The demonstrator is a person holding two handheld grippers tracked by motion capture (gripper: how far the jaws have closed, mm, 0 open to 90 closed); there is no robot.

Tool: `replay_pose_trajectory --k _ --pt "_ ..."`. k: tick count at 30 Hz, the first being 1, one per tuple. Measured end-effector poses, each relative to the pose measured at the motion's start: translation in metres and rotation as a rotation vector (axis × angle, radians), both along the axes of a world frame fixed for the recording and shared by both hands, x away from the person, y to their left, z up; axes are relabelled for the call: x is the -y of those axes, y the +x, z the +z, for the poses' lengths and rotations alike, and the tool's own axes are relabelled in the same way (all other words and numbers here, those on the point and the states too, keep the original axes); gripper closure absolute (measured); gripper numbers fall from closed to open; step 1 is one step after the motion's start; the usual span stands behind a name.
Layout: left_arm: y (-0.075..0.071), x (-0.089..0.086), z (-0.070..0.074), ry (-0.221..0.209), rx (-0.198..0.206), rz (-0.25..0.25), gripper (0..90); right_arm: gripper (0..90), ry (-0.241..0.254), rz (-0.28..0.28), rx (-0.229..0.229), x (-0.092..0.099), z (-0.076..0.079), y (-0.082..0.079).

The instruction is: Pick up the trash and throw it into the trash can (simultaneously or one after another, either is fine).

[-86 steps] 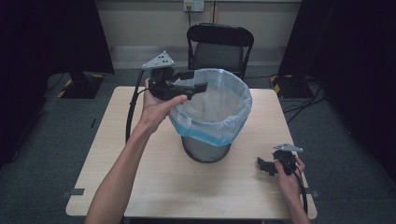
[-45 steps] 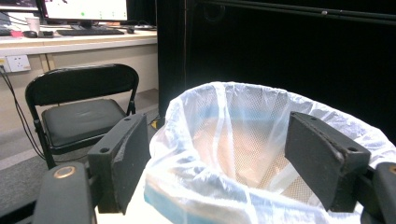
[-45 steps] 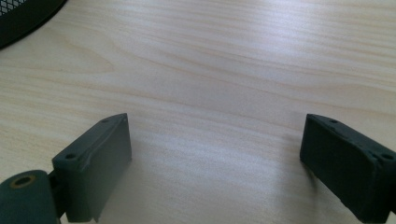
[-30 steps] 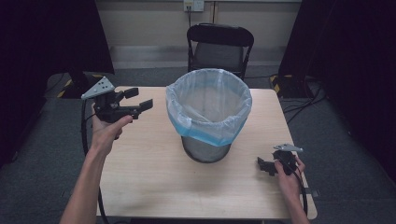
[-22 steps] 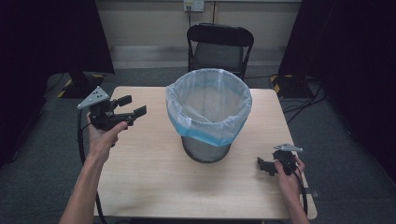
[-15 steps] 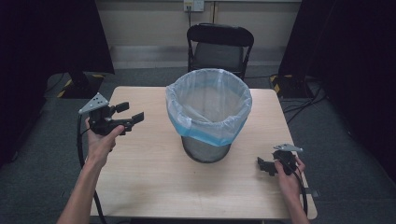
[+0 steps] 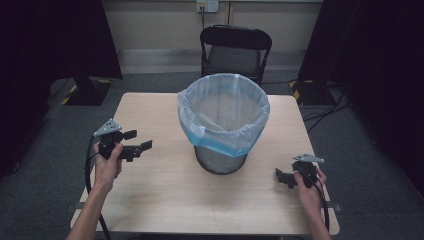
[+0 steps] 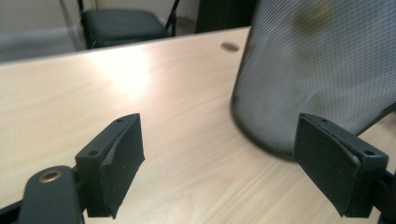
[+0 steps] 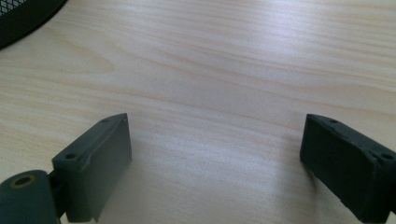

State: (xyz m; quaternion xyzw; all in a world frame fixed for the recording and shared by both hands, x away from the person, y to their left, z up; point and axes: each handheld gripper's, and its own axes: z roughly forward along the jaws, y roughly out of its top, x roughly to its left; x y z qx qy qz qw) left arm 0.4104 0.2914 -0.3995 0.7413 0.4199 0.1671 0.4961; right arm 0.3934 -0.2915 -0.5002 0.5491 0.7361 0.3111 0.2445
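Looks like a lab/recording studio w/ office bits: black curtains (image 7: 65, 40) on both sides, plain wood counter (image 7: 165, 200) on grey carpet, folding chair (image 7: 236, 50) & wall outlet (image 7: 207, 6) beyond, cables (image 7: 325, 107) on floor, mesh bin (image 7: 222, 125) w/ liner.

overhead forward-down, two low tabletop (image 7: 150, 200) close-ups

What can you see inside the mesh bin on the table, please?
The mesh bin holds a pale blue plastic liner folded over its rim. The visible inner wall looks bare. The bottom is hidden by the near rim, so anything lying there cannot be seen.
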Motion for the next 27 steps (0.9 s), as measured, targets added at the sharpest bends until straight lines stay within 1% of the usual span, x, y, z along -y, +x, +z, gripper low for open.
replay_pose_trajectory --k 1,2,4,6,7,8,9,10,11,12,13,14,15,16,17,19,20,21,22,23,24,27 --pt "0.0 0.0 -0.004 0.012 -0.01 0.005 16.2 7.9 0.0 0.0 0.0 0.0 0.0 0.0" --pt "0.001 -0.001 -0.01 0.038 -0.028 0.018 16.2 8.0 0.0 0.0 0.0 0.0 0.0 0.0" --pt "0.001 -0.001 -0.02 0.062 -0.049 0.043 16.5 7.9 0.0 0.0 0.0 0.0 0.0 0.0" --pt "0.001 -0.001 -0.03 0.065 -0.075 0.053 16.5 8.0 0.001 -0.001 -0.001 0.0 0.0 0.0" --pt "0.001 0.0 -0.035 0.079 -0.086 0.054 16.5 8.0 0.0 0.0 0.0 0.0 0.0 0.0" --pt "0.001 0.001 -0.042 0.107 -0.102 0.044 16.4 7.9 -0.001 0.001 0.001 0.0 0.0 0.0" --pt "0.0 0.002 -0.046 0.117 -0.109 0.042 16.5 8.0 -0.001 0.001 0.001 0.0 0.0 0.0" --pt "0.0 0.004 -0.052 0.117 -0.116 0.041 16.5 7.9 0.0 0.001 0.0 0.0 0.0 0.0" --pt "0.0 0.004 -0.057 0.125 -0.132 0.025 16.5 7.9 0.0 0.0 0.0 0.0 0.0 0.0" --pt "-0.001 0.007 -0.063 0.169 -0.138 0.032 16.5 7.9 -0.001 0.001 0.001 0.0 0.0 0.0" --pt "-0.002 0.009 -0.067 0.196 -0.127 0.037 16.1 7.9 0.0 0.001 0.001 0.0 0.0 0.0" --pt "-0.004 0.012 -0.072 0.204 -0.124 0.029 16.1 8.0 -0.001 0.001 0.001 0.0 0.0 0.0" --pt "-0.005 0.013 -0.075 0.207 -0.133 0.026 16.6 8.0 0.0 0.0 0.0 0.0 0.0 0.0" --pt "-0.006 0.015 -0.081 0.224 -0.145 0.024 16.4 7.9 -0.001 0.001 0.001 0.0 0.0 0.0" --pt "-0.006 0.017 -0.085 0.252 -0.149 0.025 16.2 8.0 0.0 0.001 0.001 0.0 0.0 0.0" --pt "-0.006 0.018 -0.091 0.28 -0.161 0.032 16.1 7.9 0.0 0.001 0.001 0.0 0.0 0.0" --pt "-0.006 0.019 -0.093 0.291 -0.169 0.028 16.1 7.9 -0.001 0.001 0.001 0.0 0.0 0.0" --pt "-0.006 0.02 -0.096 0.287 -0.169 0.036 15.8 7.9 0.0 0.001 0.001 0.0 0.0 0.0" --pt "-0.007 0.021 -0.098 0.291 -0.164 0.035 15.7 7.9 0.0 0.001 0.001 0.0 0.0 0.0" --pt "-0.008 0.024 -0.099 0.309 -0.142 0.047 14.9 7.9 0.0 0.001 0.001 0.0 0.0 0.0" --pt "-0.009 0.025 -0.1 0.303 -0.143 0.048 14.5 8.0 -0.001 0.002 0.001 0.0 0.0 0.0" --pt "-0.01 0.025 -0.1 0.303 -0.136 0.058 14.5 8.0 0.0 0.0 -0.001 0.0 0.0 0.0"
